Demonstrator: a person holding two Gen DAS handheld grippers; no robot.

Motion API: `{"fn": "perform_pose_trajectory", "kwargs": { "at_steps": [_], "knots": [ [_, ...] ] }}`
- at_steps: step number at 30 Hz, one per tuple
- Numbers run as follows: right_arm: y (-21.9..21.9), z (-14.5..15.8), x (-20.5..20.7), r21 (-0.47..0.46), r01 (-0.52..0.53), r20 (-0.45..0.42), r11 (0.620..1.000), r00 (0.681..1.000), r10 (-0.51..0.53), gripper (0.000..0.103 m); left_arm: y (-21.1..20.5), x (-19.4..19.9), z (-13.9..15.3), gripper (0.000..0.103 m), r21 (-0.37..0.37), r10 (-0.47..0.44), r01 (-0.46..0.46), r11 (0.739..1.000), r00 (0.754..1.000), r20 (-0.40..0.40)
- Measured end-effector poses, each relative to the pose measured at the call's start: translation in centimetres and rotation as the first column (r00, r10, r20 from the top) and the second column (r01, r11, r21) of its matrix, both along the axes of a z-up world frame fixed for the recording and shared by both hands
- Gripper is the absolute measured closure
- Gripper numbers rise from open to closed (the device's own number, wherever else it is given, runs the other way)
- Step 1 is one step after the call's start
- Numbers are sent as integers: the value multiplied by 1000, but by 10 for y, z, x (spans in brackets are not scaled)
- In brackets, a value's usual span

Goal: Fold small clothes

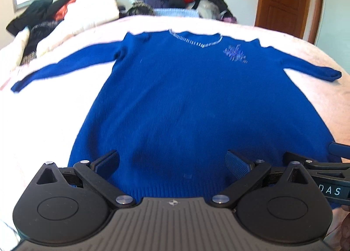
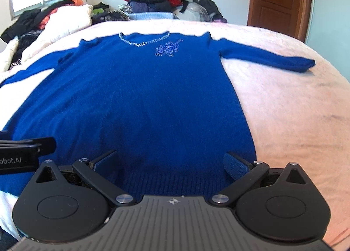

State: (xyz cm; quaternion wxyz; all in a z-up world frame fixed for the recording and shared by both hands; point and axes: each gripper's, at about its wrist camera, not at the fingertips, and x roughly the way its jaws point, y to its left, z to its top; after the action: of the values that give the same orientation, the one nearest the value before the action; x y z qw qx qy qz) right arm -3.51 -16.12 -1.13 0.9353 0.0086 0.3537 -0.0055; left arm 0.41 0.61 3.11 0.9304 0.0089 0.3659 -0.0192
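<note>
Across the pale bed (image 1: 295,58), a blue sweater (image 1: 175,102) lies flat; left gripper (image 1: 172,163) and right gripper (image 2: 170,163), jaws spread, hover seemingly above its hem, where a one-layer pinch could skew the fold.

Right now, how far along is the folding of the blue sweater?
Done: the blue sweater lies spread flat, front up, on the pale bedcover, both sleeves stretched out sideways. In hand: nothing; the left tongs and right tongs are both open above the ribbed hem, gripping no cloth. Left: every fold, since no sleeve or side has been turned in.
</note>
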Motion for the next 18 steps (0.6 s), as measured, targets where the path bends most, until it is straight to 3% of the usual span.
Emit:
{"fn": "perform_pose_trajectory", "kwargs": {
  "at_steps": [9,18],
  "knots": [
    [-9,12,31,-2,-20,49,1000,999,20,0,-10,31,-7,0,2,-27,27,1000,999,-27],
    [-40,20,85,38,0,95,999,995,-4,0,-20,86,-4,0,7,-13,13,1000,1000,-19]
  ]
}}
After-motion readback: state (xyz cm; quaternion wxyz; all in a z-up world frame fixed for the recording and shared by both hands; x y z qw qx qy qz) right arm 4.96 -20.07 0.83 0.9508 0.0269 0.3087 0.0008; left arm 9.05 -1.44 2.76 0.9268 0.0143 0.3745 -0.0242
